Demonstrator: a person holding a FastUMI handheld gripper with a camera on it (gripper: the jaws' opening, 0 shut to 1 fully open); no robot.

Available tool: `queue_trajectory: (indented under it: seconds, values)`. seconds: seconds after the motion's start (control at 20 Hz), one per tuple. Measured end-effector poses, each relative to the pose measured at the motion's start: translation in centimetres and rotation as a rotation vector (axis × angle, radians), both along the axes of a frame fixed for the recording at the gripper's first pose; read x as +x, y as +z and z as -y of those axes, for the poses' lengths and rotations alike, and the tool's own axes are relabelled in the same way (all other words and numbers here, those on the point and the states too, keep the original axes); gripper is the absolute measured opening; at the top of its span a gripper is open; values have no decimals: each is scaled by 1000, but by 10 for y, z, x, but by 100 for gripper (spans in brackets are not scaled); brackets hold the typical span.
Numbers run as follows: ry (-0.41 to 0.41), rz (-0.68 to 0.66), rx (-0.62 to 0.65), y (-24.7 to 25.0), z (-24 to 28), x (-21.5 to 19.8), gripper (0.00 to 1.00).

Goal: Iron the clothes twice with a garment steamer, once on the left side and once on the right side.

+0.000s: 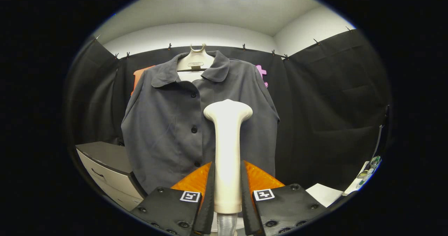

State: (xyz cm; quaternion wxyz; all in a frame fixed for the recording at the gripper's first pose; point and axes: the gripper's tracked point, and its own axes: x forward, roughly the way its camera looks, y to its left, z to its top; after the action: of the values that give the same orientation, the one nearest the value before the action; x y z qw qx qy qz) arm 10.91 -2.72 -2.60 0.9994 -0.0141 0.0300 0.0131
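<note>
A low cabinet (105,167) with drawers stands against the black cloth wall (332,117), beneath a white ceiling (217,8).

Steamer (227,152) handle covers a strip of the shirt (164,131) front just right of the button line; its hose end drops out of view below the gripper (227,190), whose fingers press the handle from both sides. Shirt hem hidden behind the fingers and the drawer unit (105,169) left of it. Hanger (196,63) mostly tucked inside the collar; its label too small to read.
</note>
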Motion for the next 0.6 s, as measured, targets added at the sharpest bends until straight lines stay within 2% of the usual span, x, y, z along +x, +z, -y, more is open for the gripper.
queue_trajectory:
  seconds: [0.6]
  values:
    - [-19,-110,10,-61,3,-24,41]
